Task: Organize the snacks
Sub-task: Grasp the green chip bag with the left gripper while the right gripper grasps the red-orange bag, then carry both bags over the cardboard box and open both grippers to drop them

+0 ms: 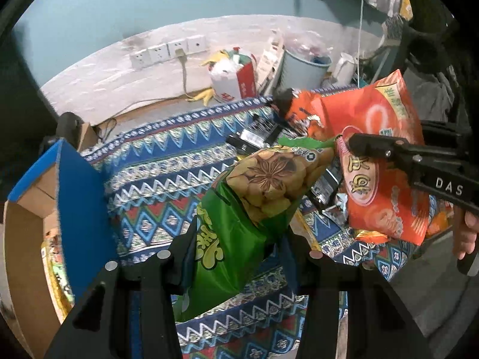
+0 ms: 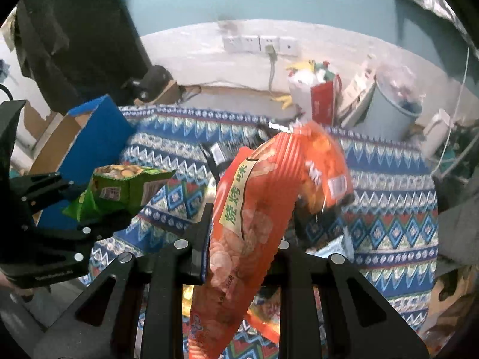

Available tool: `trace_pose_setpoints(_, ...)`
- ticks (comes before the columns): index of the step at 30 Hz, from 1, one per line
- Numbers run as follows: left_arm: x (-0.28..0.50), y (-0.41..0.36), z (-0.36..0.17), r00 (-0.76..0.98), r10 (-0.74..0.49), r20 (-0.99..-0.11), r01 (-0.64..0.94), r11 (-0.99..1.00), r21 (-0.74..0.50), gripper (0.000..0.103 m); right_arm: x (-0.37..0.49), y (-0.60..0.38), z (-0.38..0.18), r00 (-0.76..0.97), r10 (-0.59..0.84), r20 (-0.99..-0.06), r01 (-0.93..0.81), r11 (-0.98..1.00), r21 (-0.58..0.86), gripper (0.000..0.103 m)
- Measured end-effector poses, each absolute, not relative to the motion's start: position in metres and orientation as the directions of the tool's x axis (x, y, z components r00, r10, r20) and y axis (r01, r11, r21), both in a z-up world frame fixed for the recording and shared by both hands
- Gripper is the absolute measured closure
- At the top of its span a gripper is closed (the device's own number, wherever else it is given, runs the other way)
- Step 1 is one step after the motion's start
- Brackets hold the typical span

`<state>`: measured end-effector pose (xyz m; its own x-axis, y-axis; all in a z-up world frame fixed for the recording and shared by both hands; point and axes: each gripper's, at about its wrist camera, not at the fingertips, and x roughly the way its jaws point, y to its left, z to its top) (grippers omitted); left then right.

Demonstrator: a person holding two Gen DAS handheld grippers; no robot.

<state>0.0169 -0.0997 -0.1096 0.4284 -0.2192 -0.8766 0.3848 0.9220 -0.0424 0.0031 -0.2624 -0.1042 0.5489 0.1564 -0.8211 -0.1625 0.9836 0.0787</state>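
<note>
Green foil fills the left gripper (image 1: pixel 236 257), whose pads are clamped on a green snack bag (image 1: pixel 239 209) of round biscuits, held clear above the patterned cloth (image 1: pixel 155 161) on the worktop; orange plastic fills the right gripper (image 2: pixel 239 251), clenched tight on the lower part of an orange snack bag (image 2: pixel 254 209), which also hangs free of the cloth; each bag is pinched low so its bulk stands above the pads, probably for carrying; an open blue cardboard box (image 1: pixel 80 197) stands at the left edge, with packets already visible inside, so it is likely the destination; more packets lie on the cloth beneath the orange bag.
</note>
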Motion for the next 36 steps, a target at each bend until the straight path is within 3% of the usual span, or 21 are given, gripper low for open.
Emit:
trace_pose_setpoints(22, 0.005, -0.014, -0.038, 0.601, -0.166, -0.782, 0.241, 0.97, -0.021, 0.055, 0.025, -0.203, -0.047, 0.619, 0.262, -0.74, -0.281, 0.954, 0.102, 0.084)
trace_pose_setpoints(36, -0.005, 0.049, -0.033, 0.637, -0.111, -0.763, 0.122, 0.992, -0.042, 0.055, 0.042, -0.138, -0.038, 0.592, 0.342, -0.73, -0.386, 0.915, 0.116, 0.084)
